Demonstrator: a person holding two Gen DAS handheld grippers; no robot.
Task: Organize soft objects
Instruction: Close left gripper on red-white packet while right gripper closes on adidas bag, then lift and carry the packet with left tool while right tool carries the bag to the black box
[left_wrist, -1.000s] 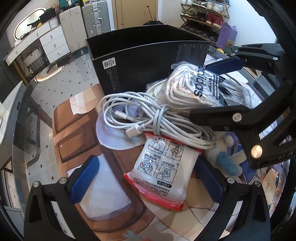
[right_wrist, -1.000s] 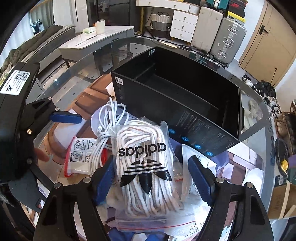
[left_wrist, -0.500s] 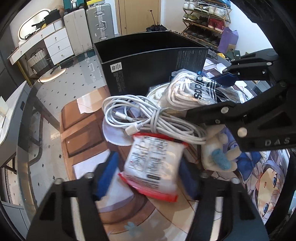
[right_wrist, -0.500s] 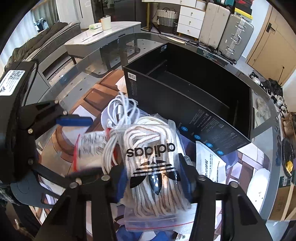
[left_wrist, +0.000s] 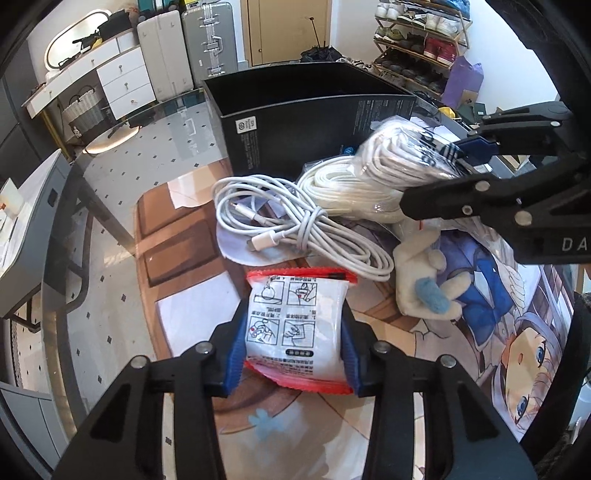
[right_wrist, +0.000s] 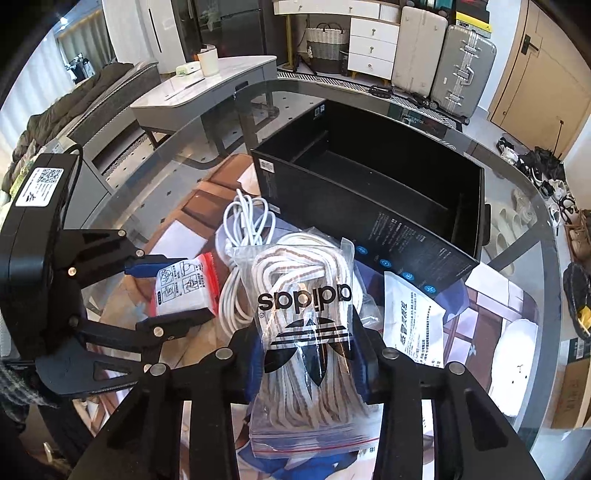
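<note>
"adidas" on lace bag (right_wrist: 306, 325)

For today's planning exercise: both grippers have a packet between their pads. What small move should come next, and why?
Probably lift both and carry them toward the black box. The left gripper, jaws just closing, pinches the red-edged packet; the right gripper clamps the bag of laces. The box stands open behind them.

The setting is a lived-in home — a combined living and entry area. Indicators: hard-shell suitcases (left_wrist: 184, 48) beside a white drawer cabinet (left_wrist: 125, 83), a loaded shoe rack (left_wrist: 421, 40), a wooden door (left_wrist: 288, 29), a sofa (right_wrist: 85, 107) — all around a glass table (right_wrist: 509, 206).
</note>
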